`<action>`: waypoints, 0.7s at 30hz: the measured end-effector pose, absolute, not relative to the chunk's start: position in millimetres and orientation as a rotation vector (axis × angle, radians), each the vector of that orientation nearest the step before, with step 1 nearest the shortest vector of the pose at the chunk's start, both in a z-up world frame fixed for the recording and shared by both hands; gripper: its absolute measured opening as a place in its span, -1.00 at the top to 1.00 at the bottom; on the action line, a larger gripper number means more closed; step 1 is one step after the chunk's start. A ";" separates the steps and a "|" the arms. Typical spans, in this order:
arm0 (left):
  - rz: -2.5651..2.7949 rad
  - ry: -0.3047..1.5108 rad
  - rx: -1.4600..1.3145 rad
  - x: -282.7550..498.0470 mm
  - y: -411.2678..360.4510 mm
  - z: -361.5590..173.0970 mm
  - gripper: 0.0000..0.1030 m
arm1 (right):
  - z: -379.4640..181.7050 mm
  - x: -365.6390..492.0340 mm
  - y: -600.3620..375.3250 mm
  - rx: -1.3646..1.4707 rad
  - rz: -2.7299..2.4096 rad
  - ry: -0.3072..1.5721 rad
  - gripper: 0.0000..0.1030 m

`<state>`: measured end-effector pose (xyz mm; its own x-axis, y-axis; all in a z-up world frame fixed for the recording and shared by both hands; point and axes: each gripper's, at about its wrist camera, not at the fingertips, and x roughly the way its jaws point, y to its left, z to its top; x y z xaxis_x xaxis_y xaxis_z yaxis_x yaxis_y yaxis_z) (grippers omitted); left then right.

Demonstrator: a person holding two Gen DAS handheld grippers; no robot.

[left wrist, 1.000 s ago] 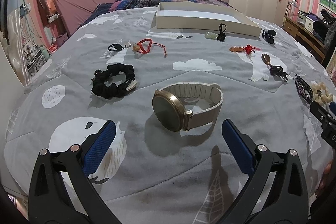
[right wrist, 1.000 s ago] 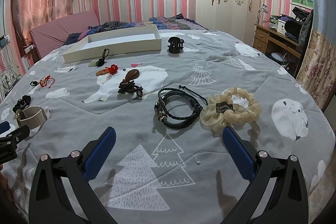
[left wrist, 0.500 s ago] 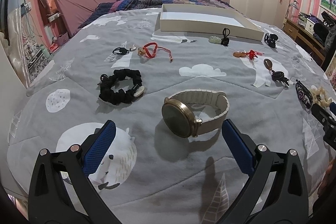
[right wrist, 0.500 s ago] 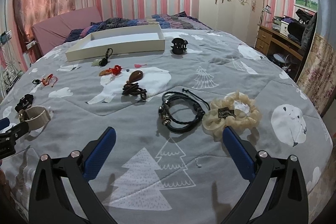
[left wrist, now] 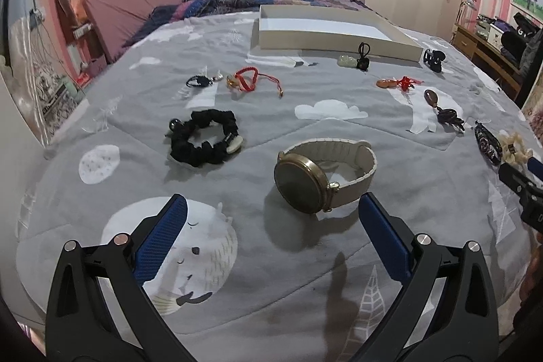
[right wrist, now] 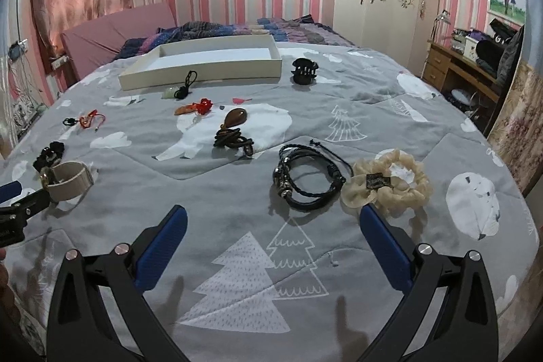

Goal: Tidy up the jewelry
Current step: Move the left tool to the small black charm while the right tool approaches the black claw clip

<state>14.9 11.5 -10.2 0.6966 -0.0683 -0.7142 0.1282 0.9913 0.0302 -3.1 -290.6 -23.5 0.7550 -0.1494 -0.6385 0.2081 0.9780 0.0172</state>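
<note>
The left gripper [left wrist: 271, 209] pulls back a touch since the earlier frame, so the watch [left wrist: 322, 175] sits a shade farther ahead and right of centre, and the right gripper [right wrist: 271, 219] backs off its pieces too; both tools gape wide, blue pads parted, nothing between them. Left to right across the grey bedspread [left wrist: 135, 260] from the left wrist: the black scrunchie [left wrist: 203, 138] lies flat; beyond it the red cord bracelet [left wrist: 251, 80]; then the watch on its edge, gold face toward the camera, cream strap looped behind. From the right wrist: the brown teardrop pendant [right wrist: 234, 124] on its coiled cord; the black braided bracelet [right wrist: 305, 178] just ahead of the fingers; the cream scrunchie [right wrist: 387, 185] touching its right side; the white tray [right wrist: 203, 73] sits well beyond, at the far end of the bed.
</note>
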 end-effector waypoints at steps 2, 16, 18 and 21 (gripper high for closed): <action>-0.116 0.795 0.076 15.0 12.5 -9.3 -0.94 | -22.9 -3.9 -289.8 0.083 -0.229 0.685 -0.97; -0.224 0.867 0.034 22.0 16.6 3.9 -0.94 | -21.6 8.0 -297.2 0.133 -0.152 0.790 -0.97; -0.217 0.852 0.032 25.6 22.2 13.5 -0.94 | -13.2 10.0 -297.8 0.130 -0.149 0.785 -0.97; -0.195 0.836 0.078 39.7 28.3 31.4 -0.94 | 8.8 15.0 -303.1 0.096 -0.163 0.753 -0.97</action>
<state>39.7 28.3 31.4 0.6540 -0.1407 -0.7433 0.2023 0.9793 -0.0074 15.0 -303.1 8.8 0.7182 -0.1126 -0.6867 0.1814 0.9830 0.0285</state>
